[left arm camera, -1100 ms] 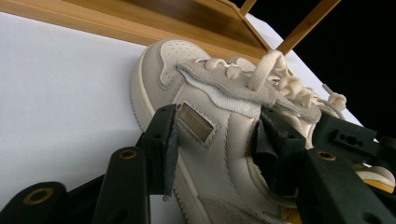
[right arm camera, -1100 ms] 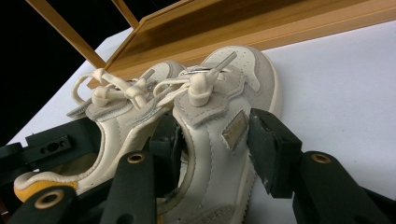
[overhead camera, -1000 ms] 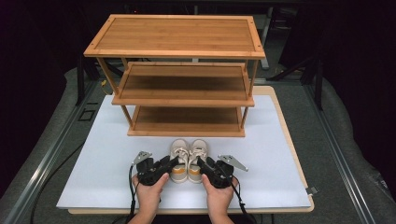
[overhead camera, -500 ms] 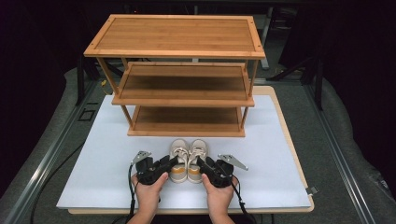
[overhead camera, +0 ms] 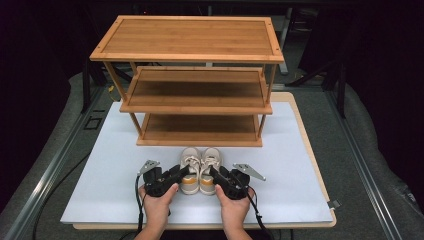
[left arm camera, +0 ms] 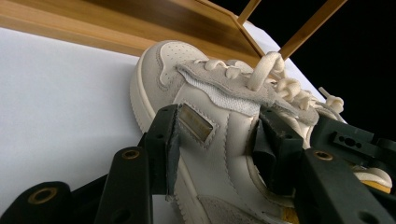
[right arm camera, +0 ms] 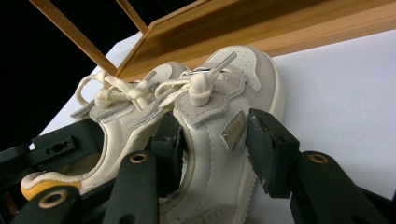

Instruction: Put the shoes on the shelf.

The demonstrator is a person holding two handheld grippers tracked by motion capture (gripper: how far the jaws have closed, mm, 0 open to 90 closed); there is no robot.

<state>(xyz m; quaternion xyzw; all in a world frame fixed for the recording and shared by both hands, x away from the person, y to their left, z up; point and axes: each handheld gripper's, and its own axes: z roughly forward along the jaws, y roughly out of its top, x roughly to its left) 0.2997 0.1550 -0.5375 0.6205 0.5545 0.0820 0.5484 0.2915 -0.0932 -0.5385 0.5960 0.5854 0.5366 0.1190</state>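
High view first: a pair of small cream shoes sits side by side at lower centre of the frame, on the white mat (overhead camera: 90, 200), just in front of the wooden rack (overhead camera: 192, 75) (three shelves, all bare). The left shoe (overhead camera: 190, 167) and right shoe (overhead camera: 210, 167) touch each other, toes pointing up the frame toward the rack. The left gripper (overhead camera: 182, 173) comes in from the lower left, the right gripper (overhead camera: 214, 173) from the lower right, each held in a hand at the bottom edge, and each one reaches its own shoe at the heel end.

Left gripper view: the left shoe (left arm camera: 219, 121) runs from lower right to upper centre. One jaw sits on the outer side next to the little gold tag, the other goes down inside the opening, so the jaws are clamped on the shoe's side wall. The rack's bottom shelf (left arm camera: 140, 23) crosses the top of the frame.

Right gripper view: same deal, mirrored. The right shoe (right arm camera: 219, 135) is at centre, one jaw inside the opening and one pressing the outside wall by the tag, so it's gripping. The left shoe (right arm camera: 116, 126) lies just left of it, laces knotted, with the left gripper's black jaw at lower left.
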